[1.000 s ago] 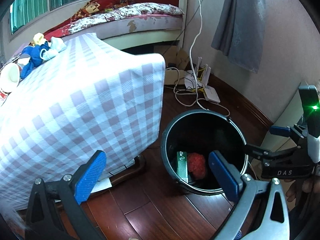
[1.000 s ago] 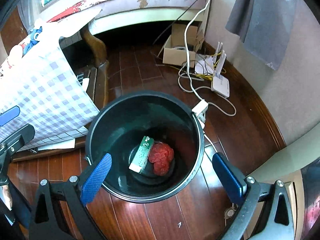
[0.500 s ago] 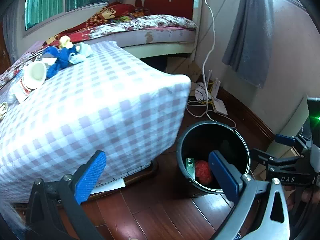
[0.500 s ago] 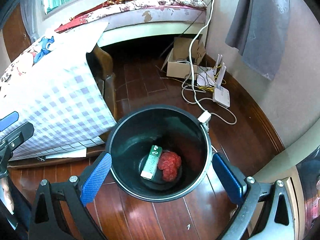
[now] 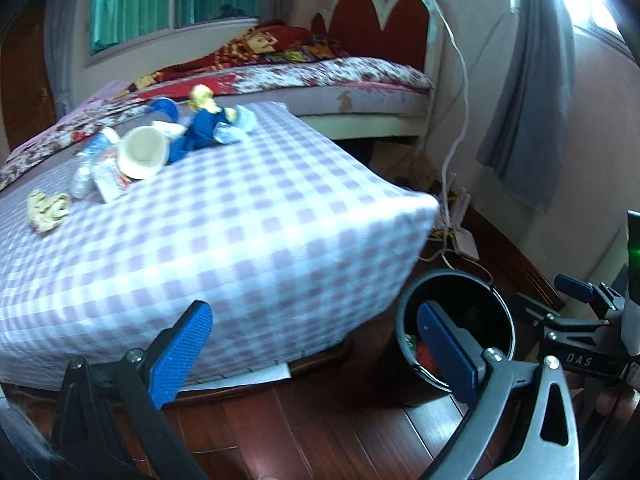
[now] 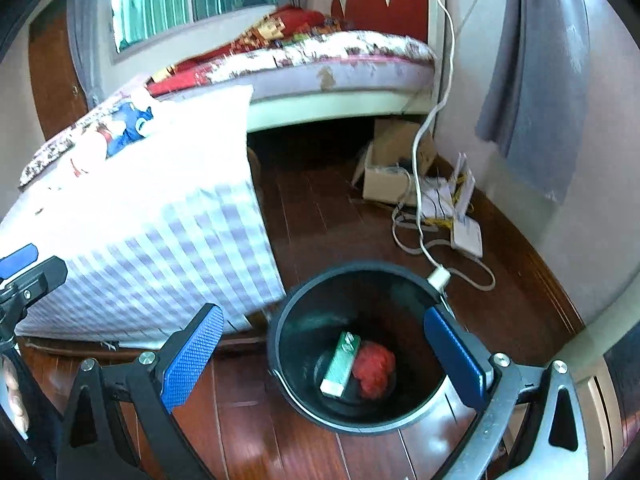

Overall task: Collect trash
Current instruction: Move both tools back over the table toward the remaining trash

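Left wrist view: the left gripper is spread and empty; a crumpled wrapper, plastic bottle and paper cup lie on the checked table, far from the black bin at its corner.

Right wrist view: the right gripper, also spread, hovers above the bin holding a green carton and red wad; reaching across risks knocking the blue doll off

The glossy reddish-brown wooden plank floor reflects light. At its 9 o'clock side hangs a matt lilac-and-white checked woven tablecloth. The round black plastic bucket looks smooth, semi-glossy.
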